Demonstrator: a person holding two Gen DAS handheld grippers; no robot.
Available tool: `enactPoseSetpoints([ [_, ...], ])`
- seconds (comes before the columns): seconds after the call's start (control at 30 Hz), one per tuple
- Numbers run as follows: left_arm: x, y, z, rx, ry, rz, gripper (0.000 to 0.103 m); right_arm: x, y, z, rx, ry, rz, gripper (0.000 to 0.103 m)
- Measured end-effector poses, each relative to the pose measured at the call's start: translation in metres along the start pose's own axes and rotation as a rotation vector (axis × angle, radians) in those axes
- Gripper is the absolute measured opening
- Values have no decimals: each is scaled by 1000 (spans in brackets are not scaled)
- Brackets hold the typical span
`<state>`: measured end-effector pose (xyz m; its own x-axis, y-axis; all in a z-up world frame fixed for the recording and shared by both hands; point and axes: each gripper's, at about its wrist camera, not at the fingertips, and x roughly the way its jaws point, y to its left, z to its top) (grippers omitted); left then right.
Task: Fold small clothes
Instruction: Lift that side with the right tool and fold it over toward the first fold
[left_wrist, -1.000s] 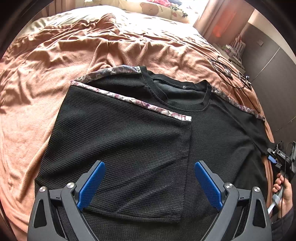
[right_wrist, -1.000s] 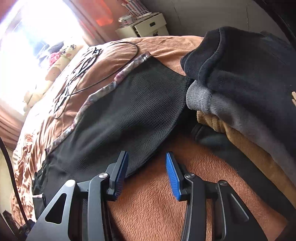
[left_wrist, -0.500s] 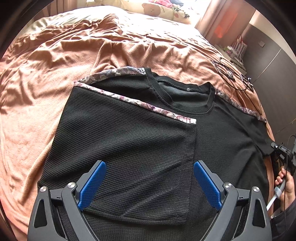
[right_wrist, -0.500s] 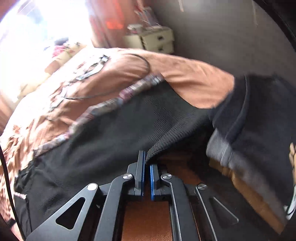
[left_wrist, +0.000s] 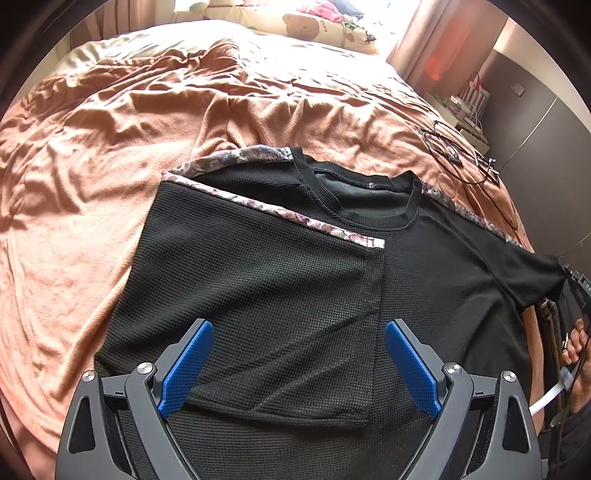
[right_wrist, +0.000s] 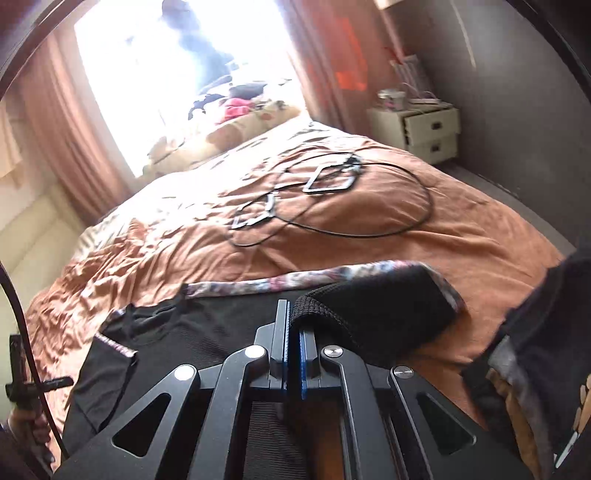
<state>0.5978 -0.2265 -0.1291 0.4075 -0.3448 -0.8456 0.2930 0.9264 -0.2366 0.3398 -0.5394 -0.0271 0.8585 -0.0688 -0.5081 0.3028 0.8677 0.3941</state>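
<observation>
Pinching the hem of the right sleeve (right_wrist: 373, 314), the right gripper (right_wrist: 292, 354) is holding it up off the bed (left_wrist: 110, 155), its jaws pressed together on the black knit with the cuff edge curling out just past the pads. The shirt (left_wrist: 258, 302) is lying flat on the bed, collar pointing away from the person, its long axis running from the near hem to the neckline. The left sleeve (left_wrist: 258, 258) is already lying folded across the chest, its patterned trim slanting toward the collar. The left gripper (left_wrist: 295, 365) is hanging over the shirt's near half with jaws spread wide and nothing between them, touching no cloth as far as the view shows. The pinched sleeve is lying on the shirt's right edge, so the fold probably has to be carried leftward across the body toward the folded sleeve; the right hand (left_wrist: 574, 343) is plainly the nearer one for that.
</observation>
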Motion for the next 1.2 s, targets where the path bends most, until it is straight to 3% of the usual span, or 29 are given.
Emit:
enactPoseSetpoints([
  [0.4,-17,14,-4,-23,-12,20,95,21,29,-16,-166,97,215,1],
  [0.53,-19,15,-6,-24,-14,22,95,33,41,-27,-247,197,248,1],
  [0.67,-21,15,-8,-31,-13,17,95,53,44,-39,-277,346,220,3],
  [0.73,-22,14,-10,-29,-12,16,95,62,39,-44,-253,423,205,14],
  [0.77,-23,14,-11,-27,-12,16,95,63,33,-46,-233,443,205,28],
  [0.8,-23,13,-11,-26,-12,16,95,61,27,-47,-218,449,213,52],
  [0.87,-24,13,-13,-24,-12,15,95,51,15,-46,-183,447,233,74],
  [0.93,-24,13,-15,-25,-13,17,95,40,3,-44,-164,435,241,74],
  [1.2,-24,12,-20,-35,-14,7,95,-2,-60,-32,-31,306,143,74],
])
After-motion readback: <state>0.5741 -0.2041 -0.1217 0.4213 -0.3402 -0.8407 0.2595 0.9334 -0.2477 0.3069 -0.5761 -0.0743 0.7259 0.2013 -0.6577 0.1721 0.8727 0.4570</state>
